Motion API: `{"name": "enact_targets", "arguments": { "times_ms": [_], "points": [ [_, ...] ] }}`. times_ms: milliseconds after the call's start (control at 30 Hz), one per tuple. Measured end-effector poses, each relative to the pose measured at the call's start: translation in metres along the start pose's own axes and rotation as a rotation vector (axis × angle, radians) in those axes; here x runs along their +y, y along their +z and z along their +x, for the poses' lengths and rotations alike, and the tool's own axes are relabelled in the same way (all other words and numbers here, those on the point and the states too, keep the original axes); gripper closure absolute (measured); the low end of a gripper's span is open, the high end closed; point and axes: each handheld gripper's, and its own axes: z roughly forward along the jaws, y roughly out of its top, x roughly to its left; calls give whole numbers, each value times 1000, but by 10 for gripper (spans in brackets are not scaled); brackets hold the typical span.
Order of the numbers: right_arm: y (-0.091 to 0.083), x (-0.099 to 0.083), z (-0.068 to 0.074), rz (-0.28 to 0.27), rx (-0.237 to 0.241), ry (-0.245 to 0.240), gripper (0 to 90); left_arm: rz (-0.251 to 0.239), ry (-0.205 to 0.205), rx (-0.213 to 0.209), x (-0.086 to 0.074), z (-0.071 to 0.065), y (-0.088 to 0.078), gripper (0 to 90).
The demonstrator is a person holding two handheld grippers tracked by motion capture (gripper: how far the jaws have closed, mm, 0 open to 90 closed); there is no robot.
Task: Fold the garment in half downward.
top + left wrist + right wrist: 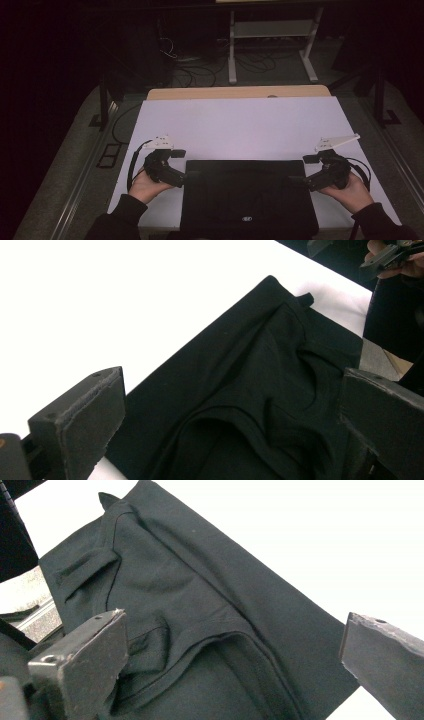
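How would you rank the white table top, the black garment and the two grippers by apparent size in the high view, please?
1. white table top
2. black garment
3. left gripper and right gripper: they look about alike, so I would not rank one over the other.

Dim room, white-topped counter [240,125] with a bare wooden strip along its far edge, beyond the counter a white metal shelf frame [272,42], tangled dark cables [200,70] on grey floor [65,170].
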Motion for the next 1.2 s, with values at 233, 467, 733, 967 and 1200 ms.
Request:
{"name": "enact_targets", "arguments": {
  "times_ms": [233, 467, 733, 967, 1200],
  "points": [
    [-2, 5, -10, -3, -8, 12, 0, 1, -8, 6, 3, 8, -2, 0],
    [-3, 7, -20, -8, -15, 27, 0, 0, -17, 10, 5, 15, -4, 0],
    [-2, 8, -27, -8, -24, 32, 0, 6, -24, 19, 5, 24, -3, 0],
    [1, 9, -36, -4, -32, 45, 0, 6, -43, 32, 2, 33, 4, 0],
    [3, 8, -44, -3, -41, 48, 0, 15, -49, 40, 0, 40, 9, 0]
  ]
}}
